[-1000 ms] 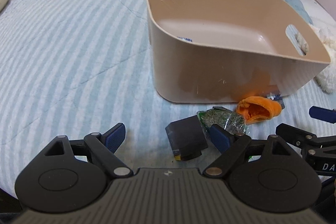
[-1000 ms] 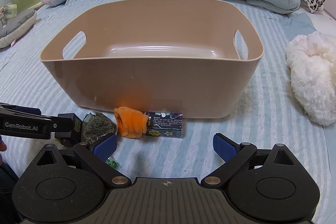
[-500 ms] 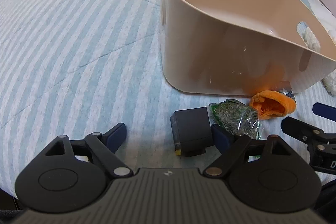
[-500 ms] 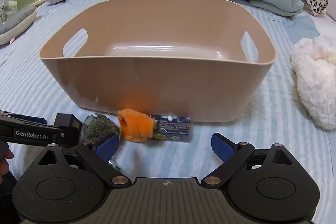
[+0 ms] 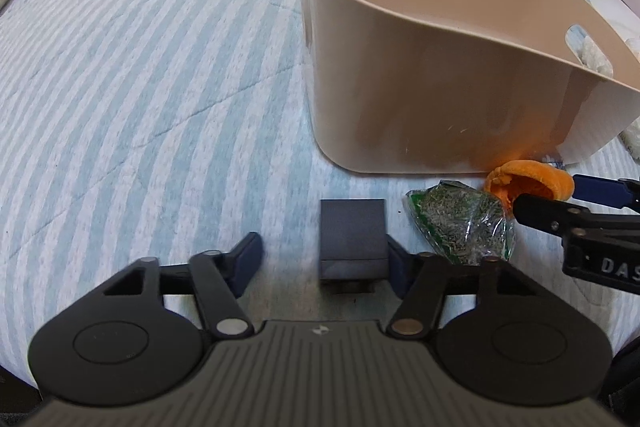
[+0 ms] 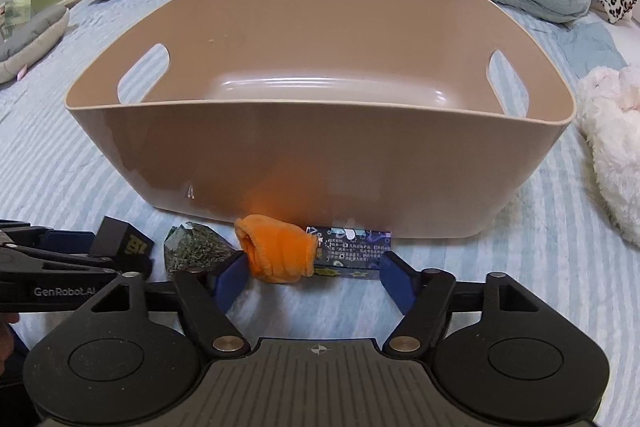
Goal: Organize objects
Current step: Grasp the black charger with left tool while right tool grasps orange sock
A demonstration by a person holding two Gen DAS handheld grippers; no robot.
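Grippers closing in on clutter beside the empty bin (image 6: 320,163).
Left gripper (image 5: 322,259) is straddling the box (image 5: 353,241), right gripper (image 6: 310,277) the orange cloth (image 6: 278,253); both are gaping wide, gripping nothing.

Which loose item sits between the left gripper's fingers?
The dark box, inside the open left gripper; the green packet and orange cloth lie outside.

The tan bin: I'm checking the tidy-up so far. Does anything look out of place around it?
Yes. The bin holds nothing visible, while the dark box, herb packet, orange cloth and blue card all lie outside on the bedspread.
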